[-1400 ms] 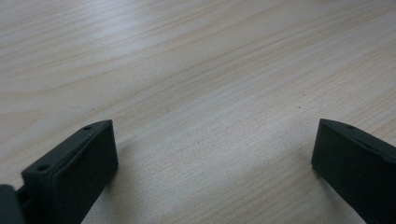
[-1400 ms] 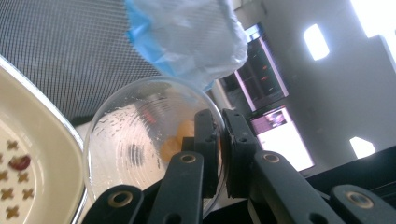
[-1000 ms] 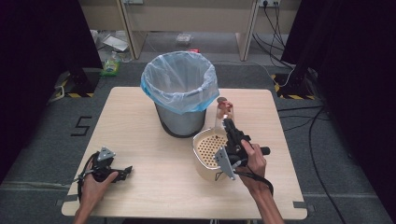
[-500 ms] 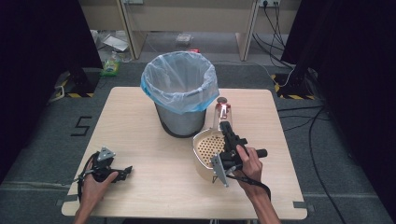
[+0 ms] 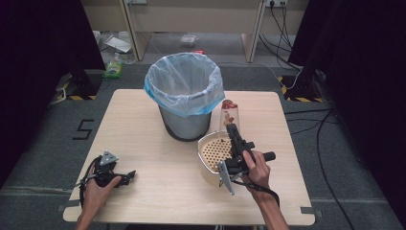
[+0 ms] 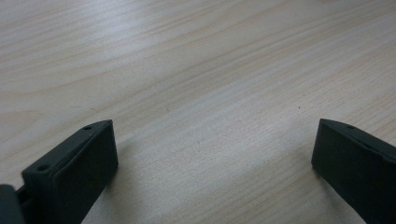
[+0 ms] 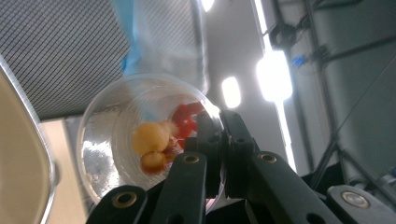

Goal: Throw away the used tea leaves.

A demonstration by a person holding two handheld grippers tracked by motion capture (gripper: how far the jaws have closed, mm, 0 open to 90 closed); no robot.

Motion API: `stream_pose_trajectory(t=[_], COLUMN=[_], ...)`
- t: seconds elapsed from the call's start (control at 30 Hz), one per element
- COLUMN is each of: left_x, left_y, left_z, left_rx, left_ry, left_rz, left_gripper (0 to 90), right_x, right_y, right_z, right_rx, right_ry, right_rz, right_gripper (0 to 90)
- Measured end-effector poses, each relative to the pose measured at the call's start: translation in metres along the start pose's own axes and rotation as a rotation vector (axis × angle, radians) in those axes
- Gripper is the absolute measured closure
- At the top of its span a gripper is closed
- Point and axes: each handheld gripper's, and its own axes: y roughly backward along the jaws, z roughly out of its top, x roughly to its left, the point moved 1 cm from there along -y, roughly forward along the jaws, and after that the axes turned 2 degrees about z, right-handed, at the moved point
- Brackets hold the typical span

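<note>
Right gripper point(image 5: 231, 128) pinches the cup point(image 5: 229, 114) wall, jaws clenched on the rim, holding it above the strainer point(image 5: 214, 153) beside the bin point(image 5: 185, 96), likely to tip contents out. Left gripper point(image 5: 125, 177) rests on the table point(image 5: 153, 158), jaws spread, empty.

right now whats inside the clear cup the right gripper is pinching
Inside the clear plastic cup, gripped at its rim by the right hand-held gripper, lie yellowish round pieces and red bits. The jaws cover part of the contents.
</note>
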Motion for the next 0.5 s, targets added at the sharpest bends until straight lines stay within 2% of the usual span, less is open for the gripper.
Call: stream_pose_trajectory(t=[0.03,0.07,0.13,0.23,0.3,0.43,0.5], left_x=[0.000,0.000,0.000,0.000,0.000,0.000,0.000], left_y=[0.000,0.000,0.000,0.000,0.000,0.000,0.000], left_z=[0.000,0.000,0.000,0.000,0.000,0.000,0.000], left_rx=[-0.001,0.000,0.000,0.000,0.000,0.000,0.000], left_ry=[0.002,0.000,0.000,0.001,0.002,0.001,0.001], left_rz=[0.000,0.000,0.000,0.002,0.001,0.002,0.001], left_gripper=[0.0,0.0,0.0,0.0,0.0,0.0,0.0], right_x=[0.001,0.000,0.000,0.000,0.000,-0.007,-0.010], right_y=[-0.003,-0.001,-0.001,-0.004,-0.004,-0.003,-0.002], right_z=[-0.002,-0.001,0.003,0.001,0.002,0.000,0.000], right_rx=[0.016,0.010,0.000,0.013,0.008,0.010,-0.001], right_ry=[0.001,-0.020,0.009,-0.016,-0.009,-0.085,-0.083], right_rz=[0.011,-0.007,0.002,0.006,0.007,0.012,0.003], right_gripper=[87.8,87.8,87.8,87.8,87.7,87.7,87.7])
